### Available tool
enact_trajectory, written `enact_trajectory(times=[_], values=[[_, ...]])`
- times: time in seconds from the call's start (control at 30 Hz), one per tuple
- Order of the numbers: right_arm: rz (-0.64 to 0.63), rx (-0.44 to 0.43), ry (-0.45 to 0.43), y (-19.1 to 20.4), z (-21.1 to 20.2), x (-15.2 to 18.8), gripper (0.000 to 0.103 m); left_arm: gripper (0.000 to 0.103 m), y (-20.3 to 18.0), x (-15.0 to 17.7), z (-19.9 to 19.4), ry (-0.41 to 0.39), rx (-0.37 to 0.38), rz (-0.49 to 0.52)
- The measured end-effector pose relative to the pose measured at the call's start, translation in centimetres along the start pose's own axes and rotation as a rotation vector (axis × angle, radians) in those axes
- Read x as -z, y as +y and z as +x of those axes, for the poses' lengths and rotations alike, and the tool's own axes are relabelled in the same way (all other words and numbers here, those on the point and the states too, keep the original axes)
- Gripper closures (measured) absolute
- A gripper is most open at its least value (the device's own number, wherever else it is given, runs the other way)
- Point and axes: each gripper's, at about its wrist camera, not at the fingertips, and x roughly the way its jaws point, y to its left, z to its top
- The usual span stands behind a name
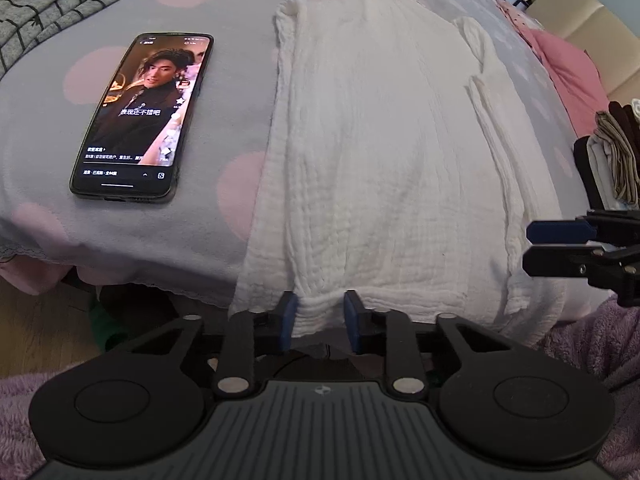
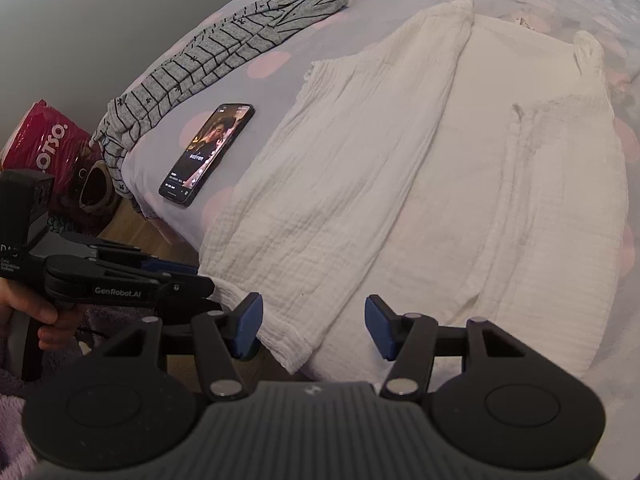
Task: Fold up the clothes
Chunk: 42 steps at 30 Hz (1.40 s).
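Pinching the white shirt (image 1: 360,152) hem together.
Our left gripper (image 1: 320,316) grips hem; right gripper (image 2: 314,328) gapes, should clamp level.

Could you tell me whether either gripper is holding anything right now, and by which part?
The left gripper pinches the white garment at its near hem. The right gripper stands open over that hem, holding nothing.

Home bedroom. Bed (image 1: 168,4) w/ lilac sheet, pink dots, lace-trimmed edge hanging over wood floor (image 2: 148,236). Clothes laid out on it: white crinkle-cotton garment (image 1: 380,152), grey patterned garment (image 2: 224,60). Phone (image 1: 144,116) playing video lies on sheet. Pink bedding (image 1: 568,68) and stack of folded laundry (image 1: 612,152) at far side; red snack bag (image 2: 44,144) on floor by plain wall.
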Motion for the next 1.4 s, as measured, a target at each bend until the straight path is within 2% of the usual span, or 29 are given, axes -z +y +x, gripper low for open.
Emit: enact_trajectory(times=[0.1,0.2,0.33,0.47,0.57,0.6,0.63,0.77,0.9,0.97,1.03,1.07,1.1,1.13,1.17,1.23,1.4], values=[[0.002,0.004,0.009,-0.1,0.2,0.1,0.043,0.097,0.2,0.1,-0.9,-0.022,0.015,-0.019],[0.0,0.0,0.017,-0.1,0.4,0.2,0.043,0.098,0.2,0.4,-2.1,-0.044,-0.024,-0.024],[-0.021,-0.011,0.028,0.4,0.6,0.3,0.043,0.098,1.1,0.6,-1.9,-0.03,-0.064,-0.066],[-0.032,-0.011,0.027,0.6,0.5,0.4,0.04,0.096,1.9,0.3,-1.1,-0.032,-0.027,-0.118],[-0.025,0.0,0.024,0.4,0.4,0.5,0.037,0.071,2.2,0.3,-1.4,-0.046,-0.054,-0.131],[-0.021,0.003,0.023,0.4,0.3,0.5,0.037,0.057,2.2,0.3,-1.6,-0.059,-0.058,-0.133],[-0.018,0.004,0.024,0.3,0.3,0.5,0.037,0.053,2.3,0.3,-1.7,-0.073,-0.059,-0.135],[-0.017,0.007,0.038,0.1,0.5,0.6,0.036,0.049,2.1,0.2,-1.1,-0.07,-0.038,-0.113],[-0.031,0.002,0.044,0.4,0.6,0.5,0.036,0.049,1.6,-0.1,0.1,-0.081,-0.088,-0.045],[-0.039,0.001,0.043,0.5,0.6,0.4,0.036,0.05,1.5,-0.4,0.6,-0.087,-0.094,-0.015],[-0.041,0.001,0.042,0.5,0.6,0.4,0.036,0.061,1.4,-0.6,1.1,-0.085,-0.097,0.012],[-0.04,0.002,0.043,0.4,0.6,0.4,0.035,0.062,1.3,-0.7,1.3,-0.086,-0.101,0.026],[-0.04,0.003,0.045,0.4,0.6,0.4,0.035,0.069,1.1,-0.7,1.3,-0.088,-0.101,0.04],[-0.04,0.004,0.046,0.4,0.7,0.5,0.035,0.083,0.9,-0.7,1.3,-0.088,-0.089,0.054],[-0.041,0.005,0.047,0.4,0.7,0.5,0.035,0.089,0.7,-0.7,1.3,-0.085,-0.072,0.068],[-0.042,0.005,0.049,0.4,0.8,0.5,0.035,0.095,0.1,-0.6,1.2,-0.086,-0.079,0.093],[-0.05,0.003,0.05,0.6,0.8,0.6,0.035,0.097,-1.0,-0.4,-0.2,-0.114,-0.075,0.129]])
